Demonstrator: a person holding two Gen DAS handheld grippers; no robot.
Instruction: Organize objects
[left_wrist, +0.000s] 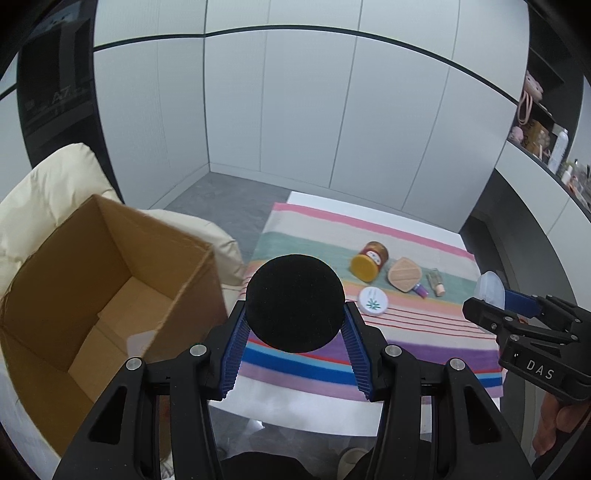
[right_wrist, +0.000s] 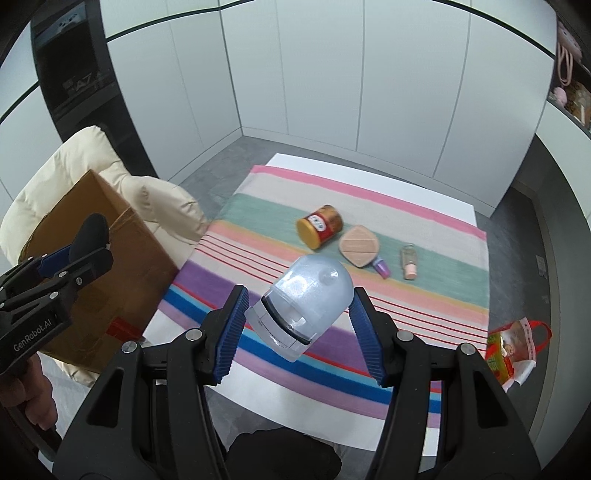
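My left gripper (left_wrist: 295, 314) is shut on a round black disc (left_wrist: 295, 295), held above the near edge of the striped cloth (left_wrist: 406, 332), just right of the open cardboard box (left_wrist: 110, 277). My right gripper (right_wrist: 301, 295) is shut on a translucent dome-shaped plastic container (right_wrist: 306, 299), tilted over the cloth. On the cloth lie a yellow-lidded jar (right_wrist: 320, 225) on its side, a beige diamond-shaped puff (right_wrist: 360, 245), a small purple-capped item (right_wrist: 381, 266), a little glass bottle (right_wrist: 409, 262) and a white round tin (left_wrist: 373, 301). The dome hides that tin in the right wrist view.
The box rests on a cream cushioned chair (left_wrist: 55, 184) left of the white table (right_wrist: 295, 160). A red-and-white bag (right_wrist: 517, 347) lies on the floor at the right. Shelves with bottles (left_wrist: 546, 140) line the right wall.
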